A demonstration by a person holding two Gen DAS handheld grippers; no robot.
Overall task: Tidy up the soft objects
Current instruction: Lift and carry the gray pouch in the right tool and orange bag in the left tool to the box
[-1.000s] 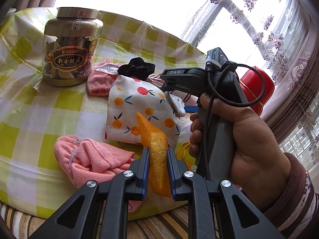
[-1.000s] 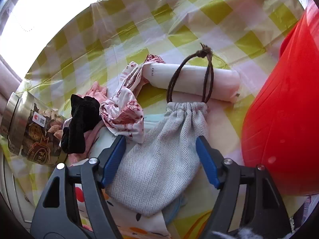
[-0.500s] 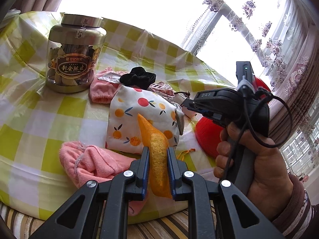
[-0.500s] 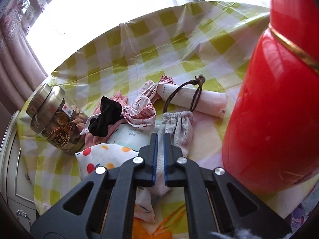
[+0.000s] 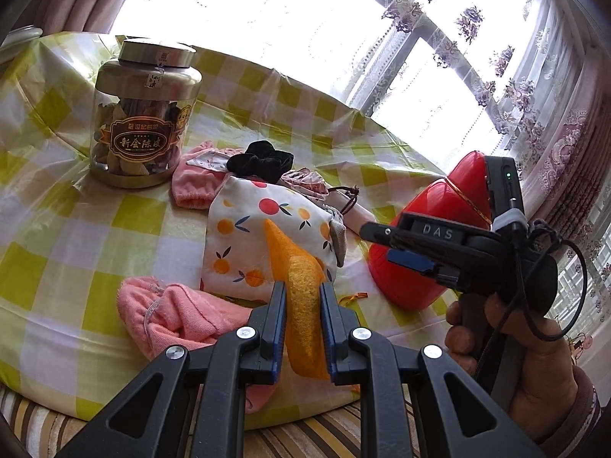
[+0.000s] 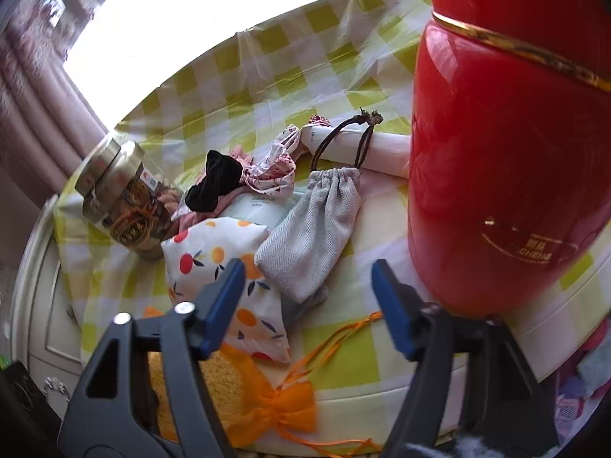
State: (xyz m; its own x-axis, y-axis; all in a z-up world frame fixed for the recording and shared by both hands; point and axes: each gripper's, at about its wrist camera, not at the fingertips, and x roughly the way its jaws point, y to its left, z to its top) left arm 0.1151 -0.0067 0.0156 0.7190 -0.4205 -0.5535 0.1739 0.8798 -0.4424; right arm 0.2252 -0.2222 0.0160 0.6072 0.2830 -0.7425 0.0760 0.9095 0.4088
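our left gripper (image 5: pixel 301 305) is clamped on the orange pouch (image 5: pixel 301 297), held above the near table edge, while our right gripper (image 6: pixel 309 297) has just been opening and now stands wide with nothing between its jaws, hovering over the grey pouch (image 6: pixel 309 229). we judge the sorting barely begun: the fruit-print bag (image 5: pixel 259 229), pink cloth (image 5: pixel 175 313), black scrunchie (image 5: pixel 263 162) and floral cloth (image 6: pixel 273 171) lie in a loose heap on the checked table (image 5: pixel 76 229), with no bin or target spot in sight. the red canister (image 6: pixel 508 171) blocks the right side, the window glare washes out the far table, and what sits under the heap we cannot make out.
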